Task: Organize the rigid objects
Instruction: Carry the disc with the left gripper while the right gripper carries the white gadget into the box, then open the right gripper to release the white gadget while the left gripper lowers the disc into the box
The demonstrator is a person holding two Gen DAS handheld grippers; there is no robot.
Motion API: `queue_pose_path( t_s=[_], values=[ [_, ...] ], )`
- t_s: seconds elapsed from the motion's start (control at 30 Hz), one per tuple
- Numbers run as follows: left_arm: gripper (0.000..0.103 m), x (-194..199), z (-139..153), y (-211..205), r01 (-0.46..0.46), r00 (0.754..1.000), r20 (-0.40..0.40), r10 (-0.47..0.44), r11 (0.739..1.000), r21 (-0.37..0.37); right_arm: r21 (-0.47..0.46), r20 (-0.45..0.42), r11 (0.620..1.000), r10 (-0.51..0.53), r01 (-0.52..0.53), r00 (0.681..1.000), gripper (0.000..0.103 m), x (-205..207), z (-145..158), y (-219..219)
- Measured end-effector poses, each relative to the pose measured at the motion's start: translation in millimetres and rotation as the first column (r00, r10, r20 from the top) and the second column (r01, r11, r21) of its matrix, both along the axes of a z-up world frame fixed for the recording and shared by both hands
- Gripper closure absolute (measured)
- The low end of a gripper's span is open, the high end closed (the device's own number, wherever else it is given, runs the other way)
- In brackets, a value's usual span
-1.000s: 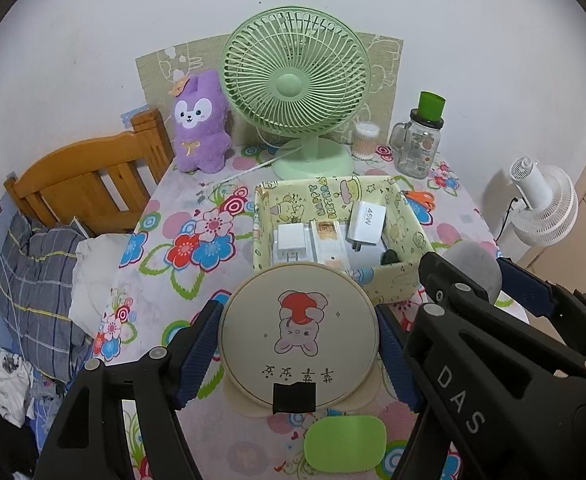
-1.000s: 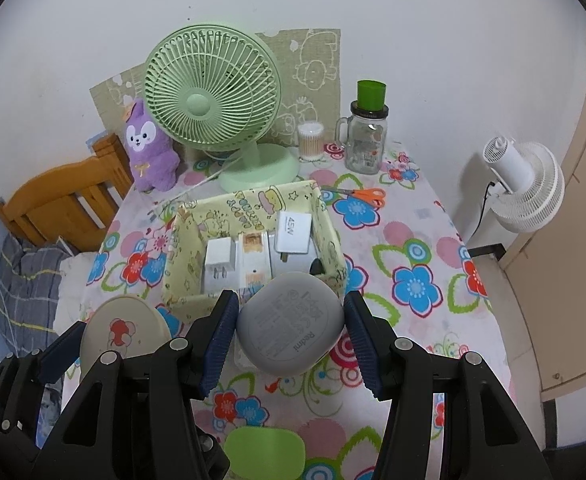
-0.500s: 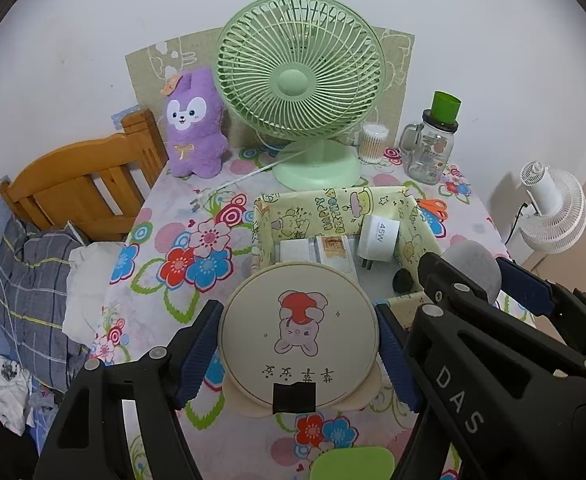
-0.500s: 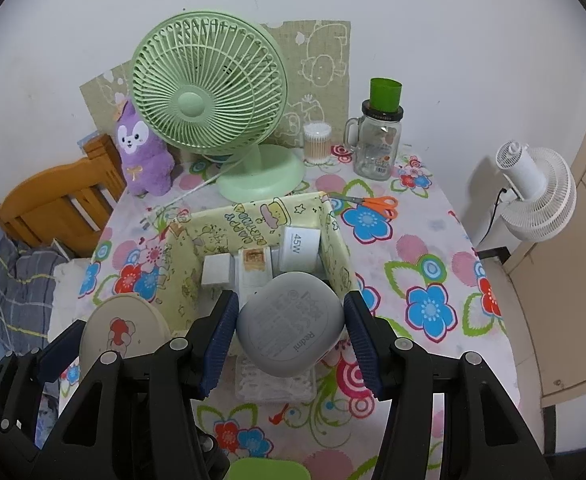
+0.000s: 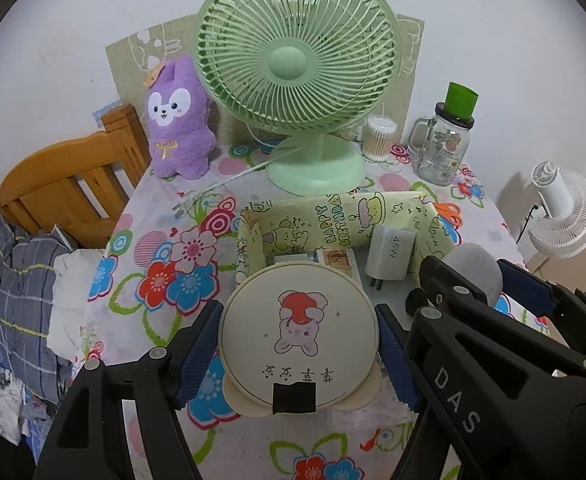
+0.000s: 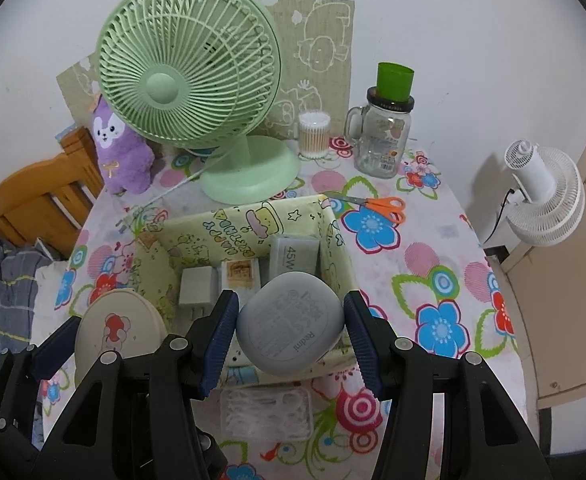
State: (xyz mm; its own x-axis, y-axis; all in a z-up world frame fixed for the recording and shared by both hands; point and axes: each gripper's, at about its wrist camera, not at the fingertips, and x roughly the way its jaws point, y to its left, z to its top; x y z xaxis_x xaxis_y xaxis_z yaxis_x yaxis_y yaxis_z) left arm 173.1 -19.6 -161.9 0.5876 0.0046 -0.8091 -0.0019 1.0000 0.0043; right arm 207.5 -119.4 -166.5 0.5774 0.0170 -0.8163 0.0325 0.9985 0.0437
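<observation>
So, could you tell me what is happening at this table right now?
A person is tidying small items into the yellow fabric box with a gripper in each hand. The left gripper holds a round cream case with a bunny picture; the right gripper holds a grey Redmi case. Both hover at the box's near edge; white chargers already lie inside.

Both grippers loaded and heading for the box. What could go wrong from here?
1. The box already holds the 45W charger and two smaller blocks; the round case in the left gripper looks too wide to lie flat.
2. The right gripper holds the grey case close beside the left, so they may collide.
3. The box walls look soft; a nudge could fold them.
</observation>
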Motion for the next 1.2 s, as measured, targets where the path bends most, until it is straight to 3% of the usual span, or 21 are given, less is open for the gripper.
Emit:
queue_pose_path(
  t_s=[0.53,0.7,0.8,0.97,1.2],
  values=[
    [0.026,42.9,-31.2,4.9,-0.021,0.998,-0.056,0.02,1.0,-0.018,0.052,-0.033,0.996,0.078,-0.076,0.996,0.045,50.5,-37.4,6.2],
    [0.026,47.2,-33.0,2.9,-0.009,0.999,-0.042,0.01,1.0,0.012,0.071,-0.017,0.993,0.091,-0.089,0.996,0.044,55.0,-42.6,6.3],
    [0.026,50.3,-32.8,1.1,-0.002,0.999,-0.042,0.003,1.0,0.011,0.078,-0.018,0.993,0.086,-0.084,0.996,0.028,58.1,-43.3,4.7],
    [0.026,52.4,-30.9,-5.8,0.021,0.999,-0.04,-0.022,1.0,-0.008,0.056,-0.006,0.997,0.06,-0.06,0.998,0.027,57.4,-38.3,-3.1],
    [0.026,53.6,-30.1,-25.4,0.055,0.998,-0.044,-0.055,0.998,-0.011,-0.021,0.0,1.0,-0.001,0.001,1.0,0.017,51.9,-32.5,-22.0]
  ],
)
